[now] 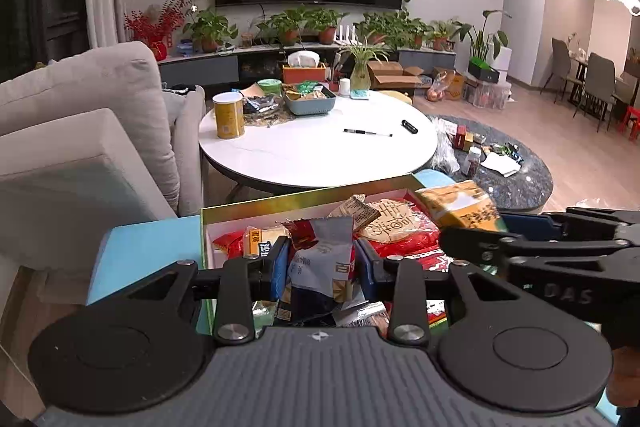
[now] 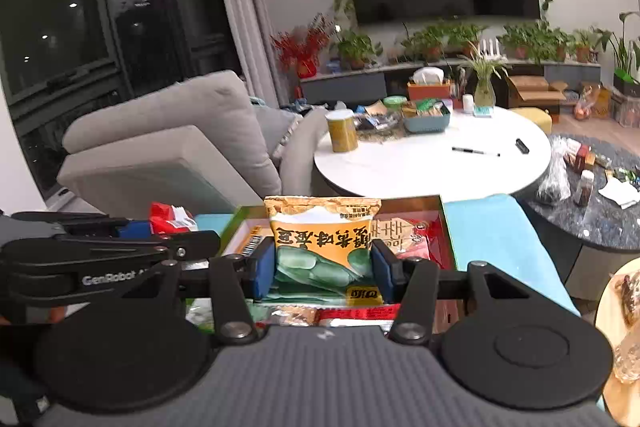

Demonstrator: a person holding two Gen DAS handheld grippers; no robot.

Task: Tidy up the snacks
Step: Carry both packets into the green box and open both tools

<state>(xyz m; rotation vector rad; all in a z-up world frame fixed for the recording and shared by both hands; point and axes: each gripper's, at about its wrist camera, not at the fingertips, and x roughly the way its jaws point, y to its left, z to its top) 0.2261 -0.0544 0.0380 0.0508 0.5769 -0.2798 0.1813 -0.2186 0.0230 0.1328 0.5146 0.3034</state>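
Note:
A green-rimmed box (image 1: 264, 207) full of snack packets sits on a light-blue surface (image 1: 140, 247) just ahead. My left gripper (image 1: 322, 263) is shut on a grey-and-red snack packet (image 1: 324, 259), held above the box. My right gripper (image 2: 322, 267) is shut on a yellow-and-green bean snack packet (image 2: 324, 239), also lifted over the box (image 2: 444, 219). In the left wrist view the right gripper (image 1: 472, 227) reaches in from the right with its yellow packet (image 1: 460, 205). In the right wrist view the left gripper (image 2: 160, 231) shows at the left, with a bit of red and white packet beside it.
Beyond the box stands a white round table (image 1: 312, 155) with a yellow can (image 1: 229, 115), a blue basket of snacks (image 1: 310, 99) and a pen (image 1: 368, 133). A grey sofa (image 1: 80, 115) is on the left. A dark low table (image 2: 608, 211) with clutter is on the right.

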